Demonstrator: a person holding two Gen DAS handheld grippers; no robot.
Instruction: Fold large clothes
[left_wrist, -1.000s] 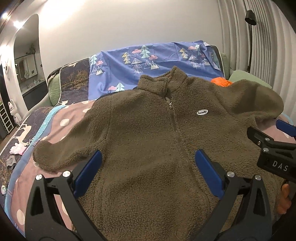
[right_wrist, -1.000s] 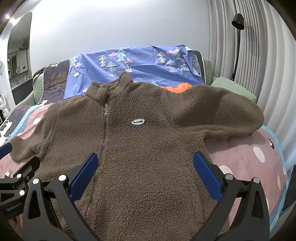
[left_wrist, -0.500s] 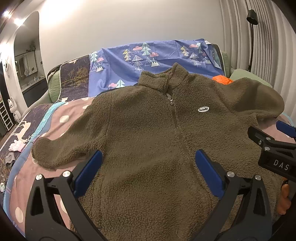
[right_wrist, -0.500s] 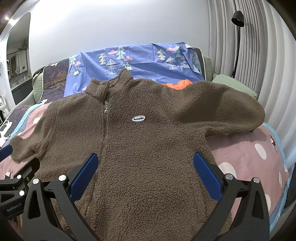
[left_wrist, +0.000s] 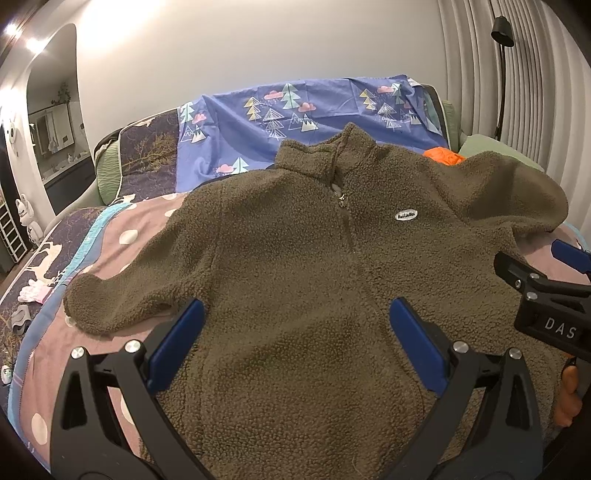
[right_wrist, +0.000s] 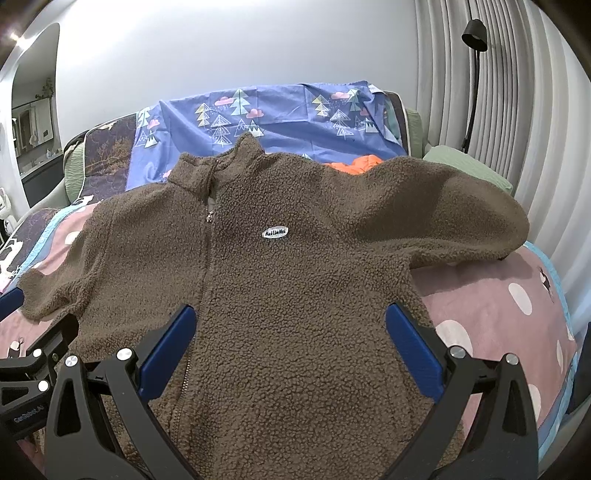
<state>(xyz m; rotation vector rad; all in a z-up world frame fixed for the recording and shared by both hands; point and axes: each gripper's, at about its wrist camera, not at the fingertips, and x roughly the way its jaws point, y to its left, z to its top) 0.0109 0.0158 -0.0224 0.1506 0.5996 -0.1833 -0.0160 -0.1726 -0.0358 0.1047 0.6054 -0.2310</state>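
Observation:
A brown fleece jacket (left_wrist: 295, 280) (right_wrist: 295, 266) lies spread front-up on the bed, zip closed, collar toward the wall, a small white oval label on its chest. Its left sleeve (left_wrist: 122, 295) bends outward on the cover; the other sleeve (right_wrist: 454, 214) stretches toward the right. My left gripper (left_wrist: 293, 334) hovers open above the jacket's lower left half. Above the lower right half, my right gripper (right_wrist: 286, 336) is open too, nothing between its blue pads. Each gripper shows at the edge of the other's view.
The bed has a pink dotted cover (right_wrist: 498, 314) and a blue tree-print sheet (left_wrist: 303, 110) at the head. An orange cloth (right_wrist: 354, 164) peeks behind the jacket. Green pillow (right_wrist: 469, 166) and floor lamp (right_wrist: 474, 74) stand right. Small items (left_wrist: 33, 295) lie at the left edge.
Both views have shifted slightly forward and to the left over the jacket. The jacket itself lies as before and both grippers stay open.

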